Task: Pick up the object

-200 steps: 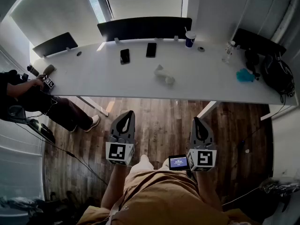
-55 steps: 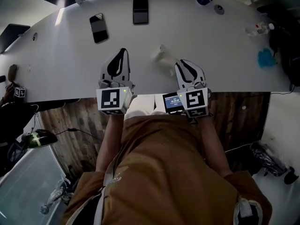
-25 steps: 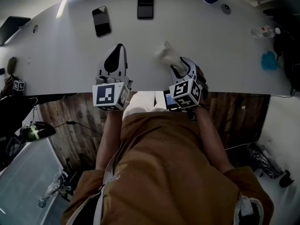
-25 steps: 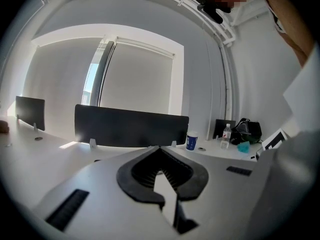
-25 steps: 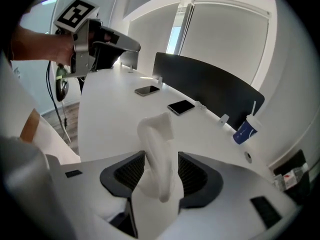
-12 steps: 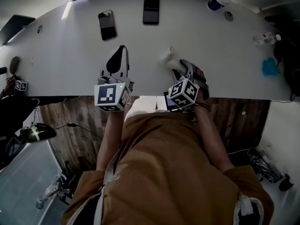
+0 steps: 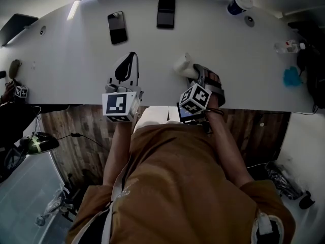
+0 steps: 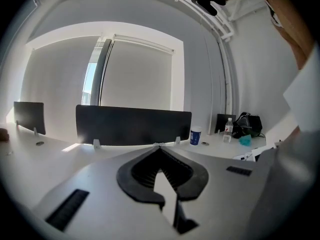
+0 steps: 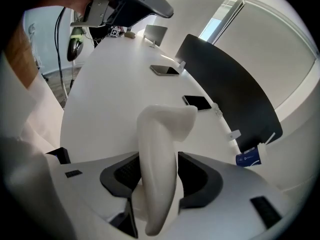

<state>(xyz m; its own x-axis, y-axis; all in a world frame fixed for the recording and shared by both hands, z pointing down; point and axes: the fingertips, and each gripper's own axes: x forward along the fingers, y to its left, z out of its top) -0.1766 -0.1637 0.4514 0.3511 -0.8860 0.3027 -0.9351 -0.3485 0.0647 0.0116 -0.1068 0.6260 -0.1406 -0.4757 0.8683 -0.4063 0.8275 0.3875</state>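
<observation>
White curved object (image 9: 159,149) clamped between the jaws of the right hand-held gripper (image 9: 159,176), rising past the dark pads with its broader end uppermost. Hangs or rests over the white counter (image 7: 76,60) near the front edge; whether the object (image 7: 183,65) touches the surface, impossible to tell. Left hand-held gripper (image 8: 160,148) closed on nothing, jaw tips together, held over the counter further left. Far back on the right, a blue cup (image 7: 238,3) under a white lid, contents hidden; near it a clear bottle (image 7: 285,46), too small to show how full. In the head view, jaws of the right hand-held gripper largely covered by its marker cube (image 7: 194,98) and the hand behind it. Small lit screen (image 7: 185,113) partly tucked under that cube. Beyond the grippers, one dark phone (image 7: 117,28) and a second phone (image 7: 166,12) flat on the counter, well apart from the object. Teal cloth (image 7: 293,77) at the right end, dark divider panel (image 8: 132,125) upright along the back edge.
</observation>
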